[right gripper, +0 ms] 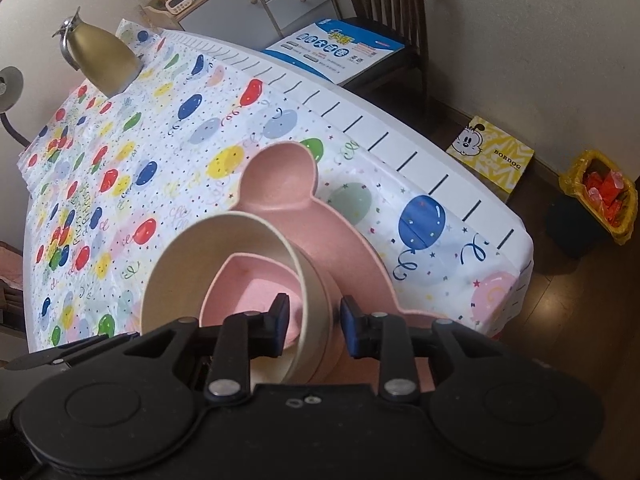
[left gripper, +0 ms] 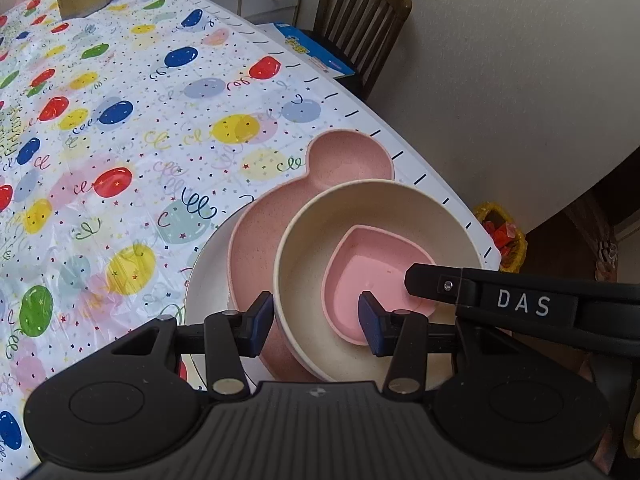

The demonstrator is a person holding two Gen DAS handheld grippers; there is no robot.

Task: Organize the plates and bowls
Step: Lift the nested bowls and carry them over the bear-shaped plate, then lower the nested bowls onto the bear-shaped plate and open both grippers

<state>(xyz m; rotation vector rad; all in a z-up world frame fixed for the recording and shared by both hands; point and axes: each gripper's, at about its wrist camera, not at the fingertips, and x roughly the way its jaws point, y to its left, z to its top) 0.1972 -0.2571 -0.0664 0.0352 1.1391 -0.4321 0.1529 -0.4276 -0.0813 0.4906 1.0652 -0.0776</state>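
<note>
A stack stands near the table's right edge. A white plate [left gripper: 206,280] lies at the bottom. On it lies a pink bear-shaped plate [left gripper: 348,156], also in the right wrist view [right gripper: 280,176]. On that stands a cream bowl [left gripper: 320,240] [right gripper: 176,268] with a small pink heart-shaped dish [left gripper: 372,264] [right gripper: 248,280] inside. My left gripper [left gripper: 316,322] is open, its fingers astride the cream bowl's near wall. My right gripper [right gripper: 314,324] is open, astride the bowl's right wall. Neither pair of pads visibly presses the wall.
The table wears a balloon-print cloth [left gripper: 120,120]. A gold jug [right gripper: 104,60] stands at the far end. A wooden chair [left gripper: 360,12] with a blue box [right gripper: 336,48] stands beyond the table. A yellow box [right gripper: 492,158] and a yellow-lined bin [right gripper: 596,196] are on the floor.
</note>
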